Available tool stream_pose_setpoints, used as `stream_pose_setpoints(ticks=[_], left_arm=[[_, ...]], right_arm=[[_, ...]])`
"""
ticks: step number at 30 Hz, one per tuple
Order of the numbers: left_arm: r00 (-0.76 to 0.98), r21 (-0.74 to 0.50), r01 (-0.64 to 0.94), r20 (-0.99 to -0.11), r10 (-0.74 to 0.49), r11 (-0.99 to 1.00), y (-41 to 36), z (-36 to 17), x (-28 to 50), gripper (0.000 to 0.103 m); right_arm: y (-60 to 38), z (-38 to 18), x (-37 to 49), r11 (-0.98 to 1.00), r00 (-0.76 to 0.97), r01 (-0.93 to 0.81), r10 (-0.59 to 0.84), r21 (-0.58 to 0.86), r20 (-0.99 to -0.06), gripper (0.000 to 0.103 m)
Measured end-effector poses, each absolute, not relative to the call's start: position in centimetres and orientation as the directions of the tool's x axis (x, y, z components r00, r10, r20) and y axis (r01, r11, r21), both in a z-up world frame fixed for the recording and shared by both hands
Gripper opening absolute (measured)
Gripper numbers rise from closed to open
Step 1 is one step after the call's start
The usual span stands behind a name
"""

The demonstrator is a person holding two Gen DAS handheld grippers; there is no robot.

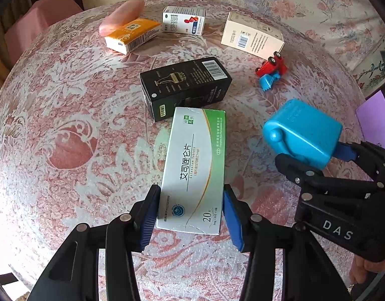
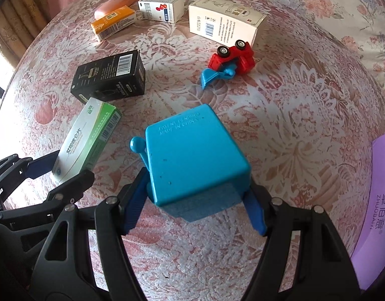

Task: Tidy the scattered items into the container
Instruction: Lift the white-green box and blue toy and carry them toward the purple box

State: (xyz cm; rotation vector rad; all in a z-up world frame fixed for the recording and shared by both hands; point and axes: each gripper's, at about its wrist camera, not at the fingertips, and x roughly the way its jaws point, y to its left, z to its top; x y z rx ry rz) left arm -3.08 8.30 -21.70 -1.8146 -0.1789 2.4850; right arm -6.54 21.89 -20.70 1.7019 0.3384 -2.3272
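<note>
Your jaws are both gripping: the right gripper (image 2: 195,200) is clamping the blue plastic box (image 2: 195,160) at mid-width, filling the centre of its view, and the left gripper (image 1: 189,215) is pinching the green-and-white medicine carton (image 1: 195,170) narrowly by its near end, low in the centre of its frame. You are looking for the purple container (image 2: 378,200), showing only at the right edge. Be lifting both loads straight up before swinging right, since the long carton is reaching towards the black box (image 1: 184,85) just above it. Keep the grip firm; the carton may be pivoting in such an end-hold. The red toy car (image 2: 232,56), upper right, is waiting.
</note>
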Motion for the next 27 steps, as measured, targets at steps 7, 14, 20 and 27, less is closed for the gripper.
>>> stream_pose_setpoints(ticks=[7,14,20,27], left_arm=[[-0.314,-0.142,0.022,-0.941,0.128,-0.990,8.3,-21.0,-3.1,0.049],[-0.334,-0.147,0.010,-0.933,0.135,-0.989,8.5,-19.5,-2.9,0.049],[-0.353,-0.140,-0.008,-0.926,0.134,-0.990,9.0,-18.0,-3.0,0.049],[-0.374,-0.143,-0.029,-0.916,0.143,-0.989,9.5,-16.3,-3.3,0.049]], right_arm=[[22.5,-20.2,-6.4,-0.953,-0.302,0.299,-0.048,-0.047,-0.952,0.072],[23.0,-19.1,-6.8,-0.957,-0.316,0.289,-0.062,-0.033,-0.947,0.072],[23.4,-17.7,-7.0,-0.962,-0.335,0.274,-0.074,-0.022,-0.939,0.072],[24.3,-16.4,-7.0,-0.966,-0.355,0.258,-0.083,-0.012,-0.931,0.072]])
